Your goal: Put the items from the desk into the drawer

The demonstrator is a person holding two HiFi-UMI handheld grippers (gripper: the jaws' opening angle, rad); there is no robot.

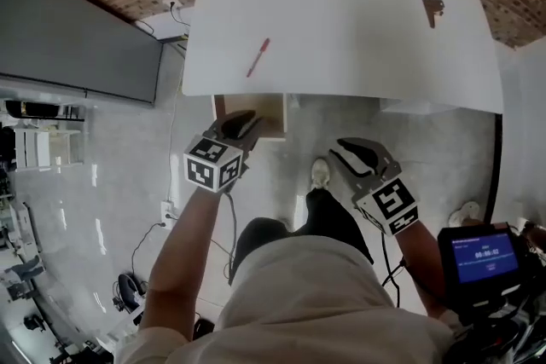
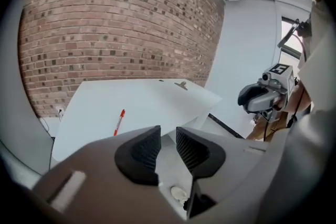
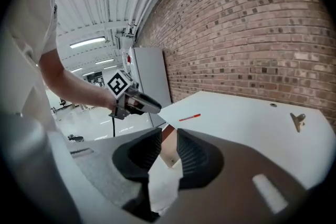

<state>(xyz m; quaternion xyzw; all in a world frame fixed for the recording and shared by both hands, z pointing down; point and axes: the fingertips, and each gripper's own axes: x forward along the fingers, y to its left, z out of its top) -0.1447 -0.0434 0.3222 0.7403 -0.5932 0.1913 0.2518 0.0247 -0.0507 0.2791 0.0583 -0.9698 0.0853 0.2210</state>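
Scene: a person stands at a white worktop [image 1: 341,30] against a brick wall and looks steeply down, with a gripper in each hand.
Pen location: a red pen [image 1: 258,57] lies on the left part of the worktop, near the front edge and well apart from everything else.
Pen axis: its long axis runs diagonally, from near-left to far-right as the person sees it. The writing end cannot be told from here.
Pen handling: it is probably light, stiff and smooth, and likely to roll. The best hold is likely across the middle of the barrel, with the jaws square to its length.
Clip location: a small dark clip [image 1: 431,7] lies far right on the worktop, well apart from the pen.
Clip handling: it is probably light and hard, lying low on the worktop. Its shape is too small to judge, so the best place to hold it is unclear.
Drawer: a wooden drawer [image 1: 269,113] shows under the front edge of the worktop, below the pen. It appears to be pulled out.
Left gripper: the left gripper [image 1: 243,125] is held low in front of the drawer. Its jaws have a narrow gap with nothing between them.
Right gripper: the right gripper [image 1: 350,151] is held below the edge of the worktop. Its jaws also have a narrow gap and hold nothing.
Progress: both items are on the worktop and neither is in the drawer yet.
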